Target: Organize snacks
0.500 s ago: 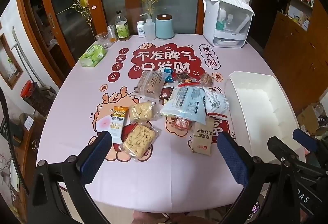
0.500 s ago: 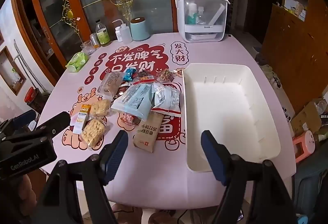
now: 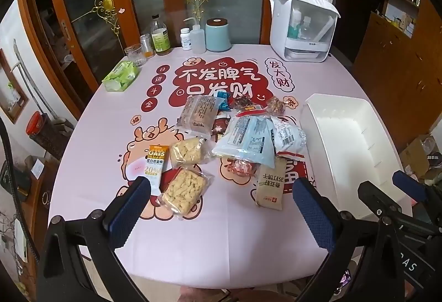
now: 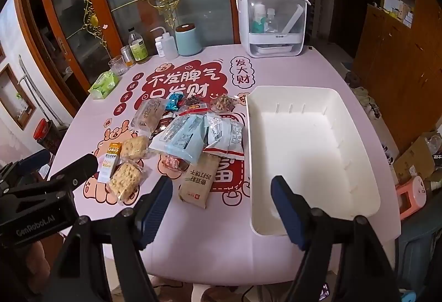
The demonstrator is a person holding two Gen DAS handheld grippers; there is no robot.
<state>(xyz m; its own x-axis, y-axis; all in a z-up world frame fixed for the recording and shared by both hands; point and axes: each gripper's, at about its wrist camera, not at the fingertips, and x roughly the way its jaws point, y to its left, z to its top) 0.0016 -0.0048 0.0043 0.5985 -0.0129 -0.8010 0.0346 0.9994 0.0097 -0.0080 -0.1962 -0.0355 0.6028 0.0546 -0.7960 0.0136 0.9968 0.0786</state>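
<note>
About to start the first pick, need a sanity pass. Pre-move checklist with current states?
1. left gripper open, nothing held: ok.
2. right gripper open, nothing held: ok.
3. white bin has nothing in it, ready to receive: ok.
4. brown cracker packet nearest the right gripper, far end tucked under the light blue bag: not ok for a straight lift.
5. puffed snack pack lies flat, nothing on top: ok.
6. Snacks buried under the pile: cannot tell.

Right gripper (image 4: 221,208) hangs jaws-apart over the table edge — snack pile (image 4: 182,141) beside white bin (image 4: 359,152).
</note>
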